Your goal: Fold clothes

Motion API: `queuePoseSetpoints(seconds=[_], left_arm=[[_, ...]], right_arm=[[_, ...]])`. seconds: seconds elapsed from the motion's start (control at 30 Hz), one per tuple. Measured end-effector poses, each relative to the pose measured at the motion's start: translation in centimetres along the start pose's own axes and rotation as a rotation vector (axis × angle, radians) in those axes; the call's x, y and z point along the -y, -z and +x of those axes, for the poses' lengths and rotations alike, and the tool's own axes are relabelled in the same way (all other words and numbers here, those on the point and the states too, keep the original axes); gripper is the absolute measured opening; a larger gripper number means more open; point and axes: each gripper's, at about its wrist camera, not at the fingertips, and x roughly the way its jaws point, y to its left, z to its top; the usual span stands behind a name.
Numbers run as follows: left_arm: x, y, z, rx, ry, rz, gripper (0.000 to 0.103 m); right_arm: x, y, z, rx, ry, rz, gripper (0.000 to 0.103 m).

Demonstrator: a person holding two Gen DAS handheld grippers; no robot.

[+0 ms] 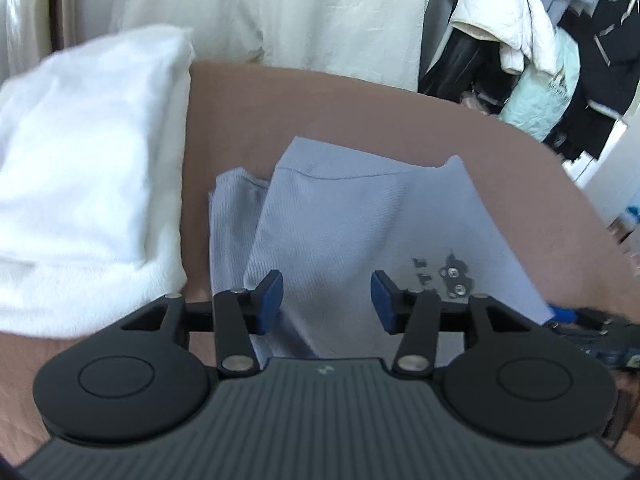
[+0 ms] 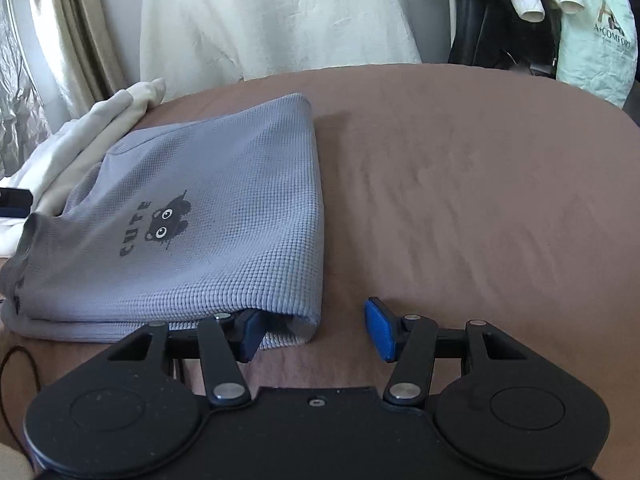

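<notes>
A grey waffle-knit shirt (image 2: 208,216) with a black cat print and the word CUTE lies folded on the brown sheet (image 2: 460,184). My right gripper (image 2: 316,330) stands open at the shirt's near right corner. Its left finger (image 2: 250,330) is tucked in under the fold and its right finger (image 2: 380,330) rests over bare sheet. In the left wrist view the same shirt (image 1: 360,224) lies rumpled, one layer raised. My left gripper (image 1: 326,304) hovers open over its near edge; the cloth shows between the blue pads, which do not press on it.
A stack of white and cream clothes (image 1: 80,168) lies left of the shirt, also seen as the cream clothes (image 2: 80,140). A cream cloth (image 2: 280,12) hangs behind the bed. Jackets and bags (image 1: 532,48) are piled at the back right. A black cable (image 2: 16,364) lies near left.
</notes>
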Motion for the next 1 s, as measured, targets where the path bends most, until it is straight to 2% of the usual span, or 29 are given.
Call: queuePoseSetpoints(seconds=[0.03,0.07,0.2,0.23,0.33,0.43,0.5,0.67,0.77,0.83,0.9,0.93,1.0], left_arm=[[0.2,0.2,0.4,-0.019,-0.008,0.011,0.051],[0.0,0.7,1.0,-0.066,-0.010,0.010,0.056],[-0.9,3.1,3.5,-0.280,-0.013,-0.003,0.057],[-0.6,3.3,3.4,-0.293,-0.025,0.021,0.057],[0.7,3.5,2.9,-0.308,-0.071,0.101,0.057],[1.6,3.7,3.1,-0.311,-0.099,0.166,0.059],[1.5,3.5,2.6,-0.305,-0.090,0.168,0.059],[-0.8,2.1,0.8,-0.229,0.000,0.039,0.059],[-2.3,1.3,0.3,-0.178,0.058,-0.037,0.059],[-2.2,1.2,1.1,-0.231,0.093,-0.034,0.059],[-1.6,2.0,2.5,-0.333,0.052,0.036,0.058],[-1.3,2.3,2.7,-0.343,0.034,0.066,0.058],[-1.5,1.8,2.2,-0.328,0.033,0.059,0.059]], right_arm=[[-0.2,-0.1,0.1,0.016,-0.007,-0.017,0.015],[-0.5,-0.5,0.1,0.037,-0.014,-0.025,0.009],[-2.2,-2.9,-3.1,0.171,0.043,-0.065,0.007],[-2.6,-3.2,-4.0,0.188,0.064,-0.109,0.007],[-2.3,-2.5,-3.5,0.132,0.102,-0.155,0.007],[-1.0,-0.7,-1.2,0.069,0.102,-0.075,0.006],[-0.5,0.0,-0.1,0.042,0.105,-0.042,0.006],[-1.6,-2.6,-1.4,0.096,0.108,-0.061,0.005],[-1.7,-2.6,-1.2,0.098,0.114,-0.060,0.005],[-1.4,-2.0,-0.8,0.080,0.119,-0.046,0.005],[-1.0,-1.6,-0.5,0.067,0.112,-0.012,0.005],[-1.1,-1.6,-0.6,0.070,0.110,-0.006,0.005],[-1.4,-2.0,-0.9,0.090,0.110,-0.012,0.005]])
